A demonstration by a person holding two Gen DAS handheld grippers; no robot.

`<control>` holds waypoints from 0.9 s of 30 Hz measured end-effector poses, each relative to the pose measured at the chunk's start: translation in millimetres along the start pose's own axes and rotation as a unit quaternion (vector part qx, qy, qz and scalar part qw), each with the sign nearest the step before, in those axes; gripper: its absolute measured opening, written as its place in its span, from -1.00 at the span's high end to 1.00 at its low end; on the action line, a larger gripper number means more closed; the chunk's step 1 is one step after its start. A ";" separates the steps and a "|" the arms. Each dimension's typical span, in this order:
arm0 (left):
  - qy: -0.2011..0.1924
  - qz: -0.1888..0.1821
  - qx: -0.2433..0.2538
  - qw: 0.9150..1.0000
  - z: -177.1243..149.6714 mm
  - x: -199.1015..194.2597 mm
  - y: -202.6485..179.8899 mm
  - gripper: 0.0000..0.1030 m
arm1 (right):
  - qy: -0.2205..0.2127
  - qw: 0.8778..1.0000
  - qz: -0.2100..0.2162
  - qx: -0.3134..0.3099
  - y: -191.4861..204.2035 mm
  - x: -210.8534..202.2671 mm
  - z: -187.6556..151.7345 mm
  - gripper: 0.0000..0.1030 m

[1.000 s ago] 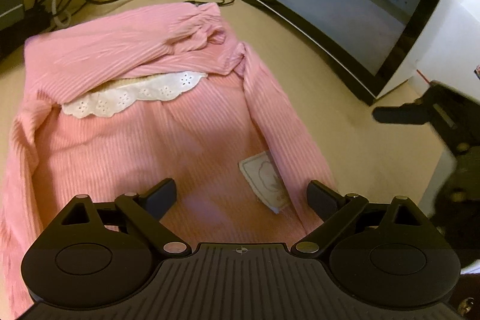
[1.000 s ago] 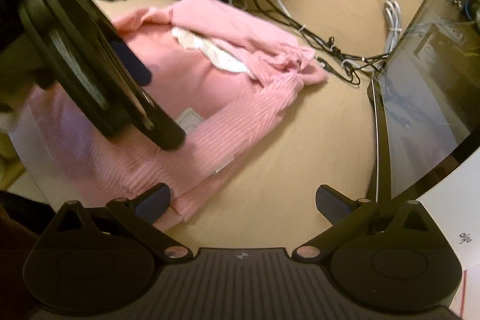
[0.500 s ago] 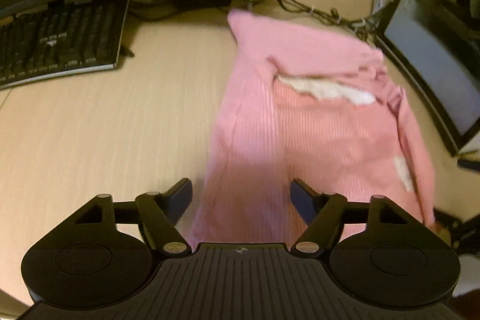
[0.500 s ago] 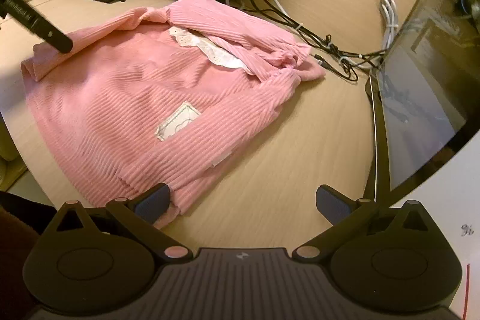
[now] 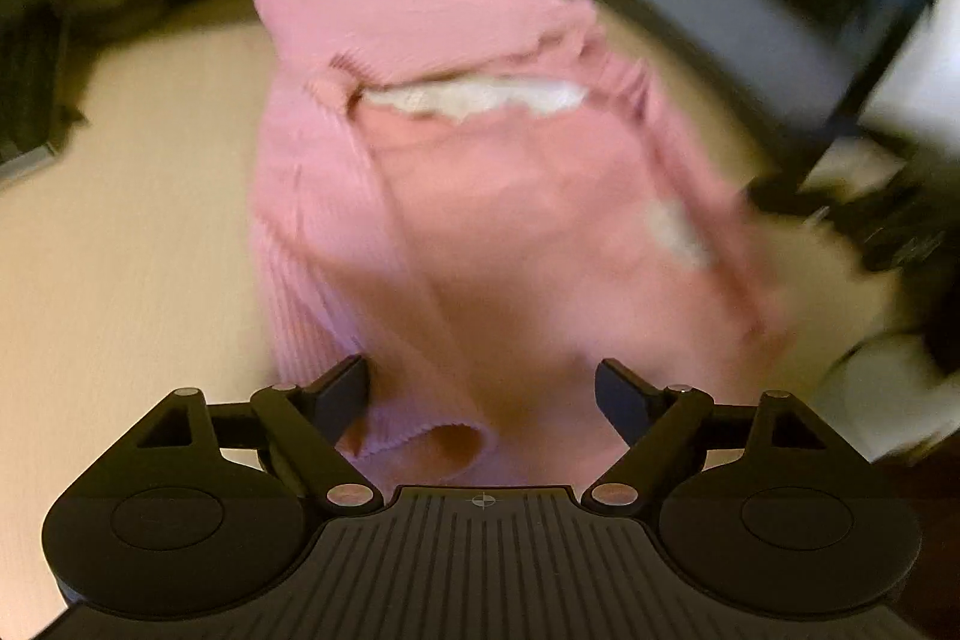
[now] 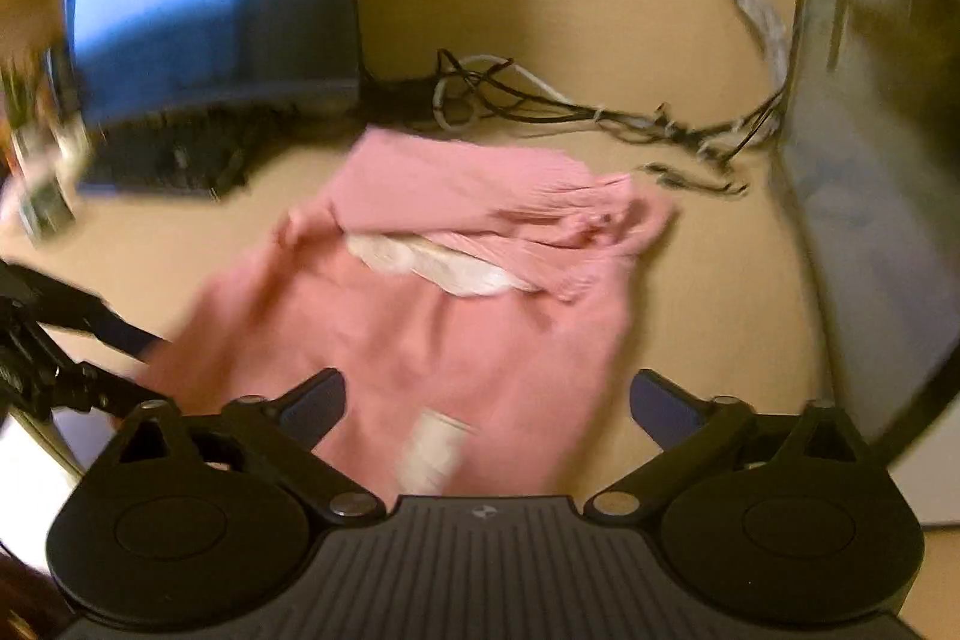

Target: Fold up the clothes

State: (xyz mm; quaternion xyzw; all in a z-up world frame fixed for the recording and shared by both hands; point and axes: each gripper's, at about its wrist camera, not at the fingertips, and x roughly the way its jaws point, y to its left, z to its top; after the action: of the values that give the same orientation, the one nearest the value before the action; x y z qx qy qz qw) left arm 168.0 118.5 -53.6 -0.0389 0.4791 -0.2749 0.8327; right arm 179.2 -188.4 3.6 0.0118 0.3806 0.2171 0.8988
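Wooden desk (image 6: 690, 316), pink garment (image 6: 432, 340), unreadable label (image 6: 433, 445)

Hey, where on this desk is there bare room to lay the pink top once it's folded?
Bare desk lies left of the pink top, bordered by the keyboard. A narrower strip runs between the top and the right monitor. Behind the top it is crowded with cables.

Left of the pink garment (image 5: 480, 196) the worktop (image 5: 138, 232) lies bare — cables (image 6: 600, 112) and monitors (image 6: 204, 16) crowd behind it.
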 end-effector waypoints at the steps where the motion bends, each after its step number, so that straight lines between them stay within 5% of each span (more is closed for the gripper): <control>1: -0.011 -0.012 -0.009 1.000 9.2 -1.6 3.9 -0.68 | 0.014 1.000 0.005 0.013 -4.5 9.0 -0.1 -0.39; 5: -0.055 -0.061 -0.046 0.996 46.0 -7.9 19.7 -0.65 | 0.067 0.997 -0.003 0.047 -19.4 42.3 -1.4 -0.08; 8: -0.085 -0.088 -0.067 0.990 74.1 -9.7 30.4 -0.48 | 0.052 0.998 -0.018 0.030 -17.0 39.3 20.3 0.00; 14: -0.105 -0.031 -0.058 0.992 125.6 38.9 42.4 -0.08 | -0.030 0.996 -0.074 0.032 -22.4 65.1 94.5 0.26; 17: -0.110 -0.015 -0.056 0.992 143.9 63.5 49.8 -0.08 | -0.015 0.994 -0.093 0.050 -35.7 106.8 105.8 0.27; 20: -0.080 0.000 -0.069 0.994 154.7 90.3 67.6 -0.09 | 0.053 0.989 -0.113 0.078 -52.3 152.2 98.2 0.26; 27: -0.058 -0.028 -0.099 0.993 159.5 98.8 87.8 -0.16 | 0.069 0.986 -0.145 0.052 -41.2 163.4 97.3 0.20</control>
State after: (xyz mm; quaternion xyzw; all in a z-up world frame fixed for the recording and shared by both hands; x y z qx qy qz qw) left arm 374.1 112.2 -73.3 -0.1505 0.4535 -0.2466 0.8431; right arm 362.7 -146.4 -46.0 -0.0114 0.4501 0.0647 0.8906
